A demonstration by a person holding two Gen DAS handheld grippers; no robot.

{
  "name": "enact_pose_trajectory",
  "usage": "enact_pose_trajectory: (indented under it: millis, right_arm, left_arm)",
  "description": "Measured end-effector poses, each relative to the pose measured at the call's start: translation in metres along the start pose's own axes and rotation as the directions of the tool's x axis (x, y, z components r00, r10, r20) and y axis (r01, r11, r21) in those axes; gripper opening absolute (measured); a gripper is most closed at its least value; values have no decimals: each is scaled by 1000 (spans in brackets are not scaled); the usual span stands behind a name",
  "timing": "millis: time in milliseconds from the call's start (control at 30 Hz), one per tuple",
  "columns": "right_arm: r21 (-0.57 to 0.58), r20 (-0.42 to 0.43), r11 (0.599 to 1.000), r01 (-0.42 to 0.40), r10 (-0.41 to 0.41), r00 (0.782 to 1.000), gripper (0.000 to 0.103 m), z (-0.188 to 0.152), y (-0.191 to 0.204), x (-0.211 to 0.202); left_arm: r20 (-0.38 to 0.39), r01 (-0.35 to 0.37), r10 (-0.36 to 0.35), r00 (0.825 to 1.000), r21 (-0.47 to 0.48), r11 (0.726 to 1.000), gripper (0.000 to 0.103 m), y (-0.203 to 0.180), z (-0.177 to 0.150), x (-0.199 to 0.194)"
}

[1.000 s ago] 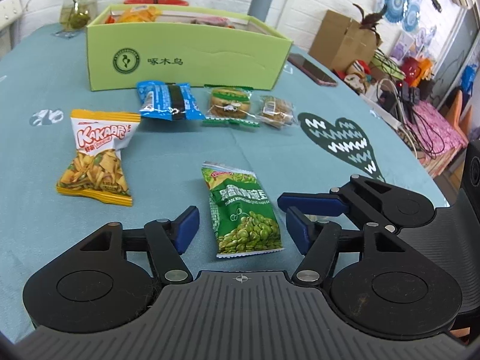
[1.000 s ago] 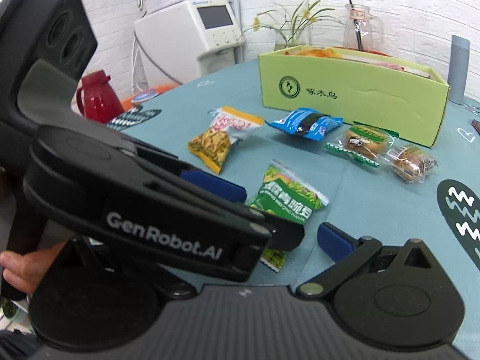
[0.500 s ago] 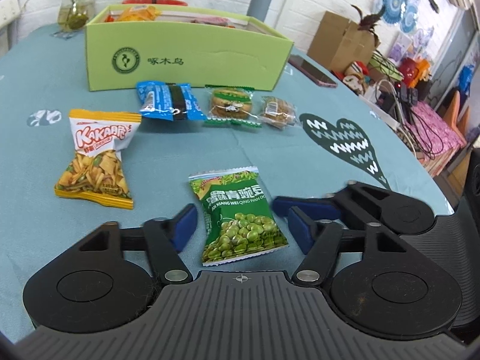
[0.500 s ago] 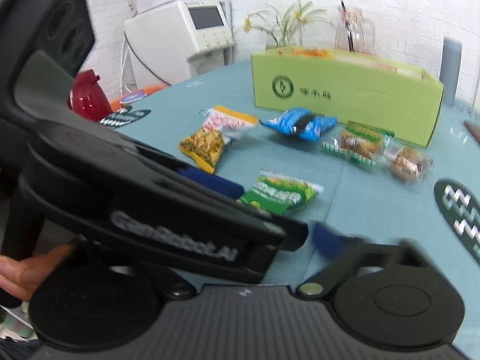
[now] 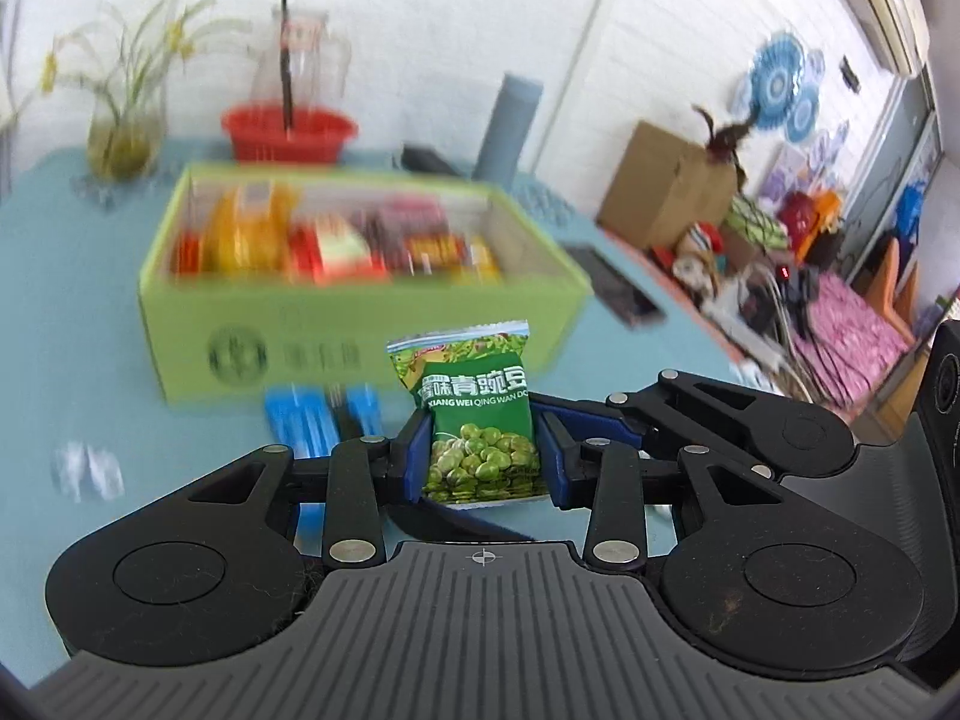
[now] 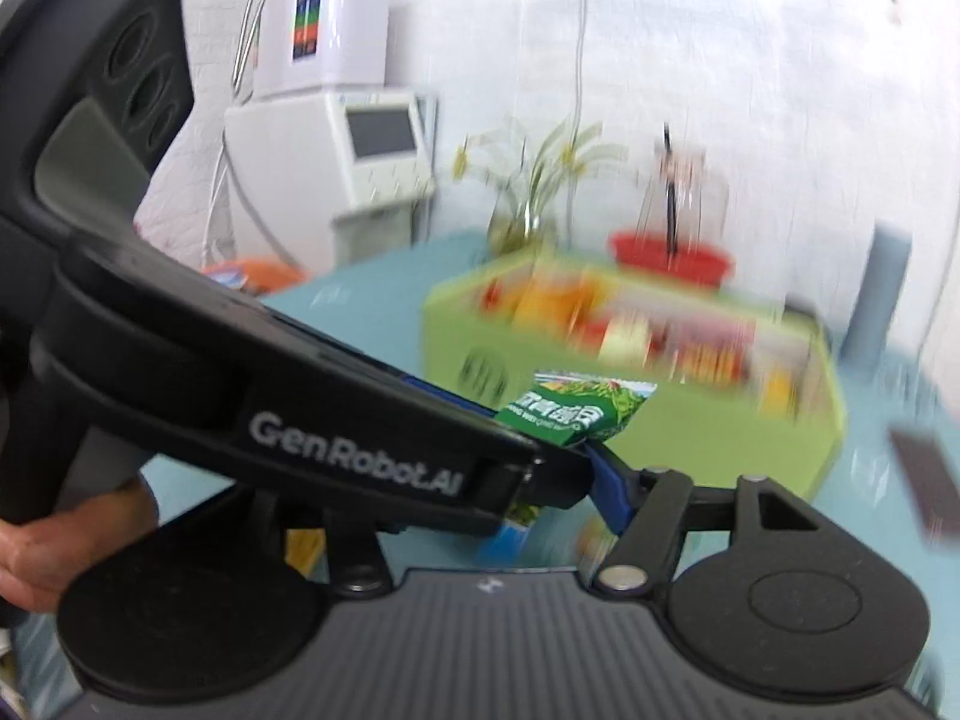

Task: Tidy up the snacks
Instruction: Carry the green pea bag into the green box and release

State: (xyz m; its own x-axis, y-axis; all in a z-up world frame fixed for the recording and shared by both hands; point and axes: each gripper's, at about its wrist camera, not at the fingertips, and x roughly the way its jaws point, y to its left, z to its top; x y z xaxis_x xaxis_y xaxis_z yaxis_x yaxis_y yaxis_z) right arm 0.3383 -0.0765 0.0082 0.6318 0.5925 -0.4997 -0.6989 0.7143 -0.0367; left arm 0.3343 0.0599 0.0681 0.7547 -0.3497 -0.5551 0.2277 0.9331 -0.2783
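Observation:
A green pea packet (image 5: pixel 474 414) hangs upright above the teal table, and my left gripper (image 5: pixel 483 450) is shut on its lower half. Behind it stands the light green box (image 5: pixel 360 324), full of orange and red snacks. My right gripper's blue finger (image 5: pixel 600 417) reaches in from the right, just behind the left gripper's right finger. In the right wrist view the left gripper (image 6: pixel 558 468) crosses from the left with the packet (image 6: pixel 576 414) at its tip. My right gripper (image 6: pixel 486 480) is closing around that tip and packet. Its left finger is hidden and no pad visibly presses.
A blue packet (image 5: pixel 300 420) lies on the table in front of the box. A red basket (image 5: pixel 288 132), a vase (image 5: pixel 123 132) and a grey cylinder (image 5: pixel 507 126) stand behind it. A dark phone (image 5: pixel 618 294) lies near the table's right edge. A hand (image 6: pixel 36 552) holds the left gripper.
The left jaws closed on the green packet and lifted it off the table. Both grippers rose and moved toward the green box. The right jaws narrowed.

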Motion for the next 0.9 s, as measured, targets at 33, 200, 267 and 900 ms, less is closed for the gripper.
enact_pose_trajectory:
  millis: [33, 200, 267, 900]
  right_arm:
    - [-8, 16, 1000, 5, -5, 1000, 69, 12, -7, 9]
    - [-23, 26, 1000, 13, -12, 1000, 69, 58, -44, 66]
    - [-11, -10, 1000, -4, 3, 1000, 69, 64, -57, 93]
    - [-28, 100, 999, -29, 32, 995, 102, 33, -33, 13]
  left_arm:
    - [22, -14, 14, 1000, 12, 1000, 16, 2, 17, 5]
    - [54, -66, 64, 996, 24, 998, 15, 24, 78, 46]
    - [28, -84, 83, 996, 13, 996, 15, 36, 89, 68]
    - [243, -22, 21, 970, 1, 1000, 78, 50, 60, -18]
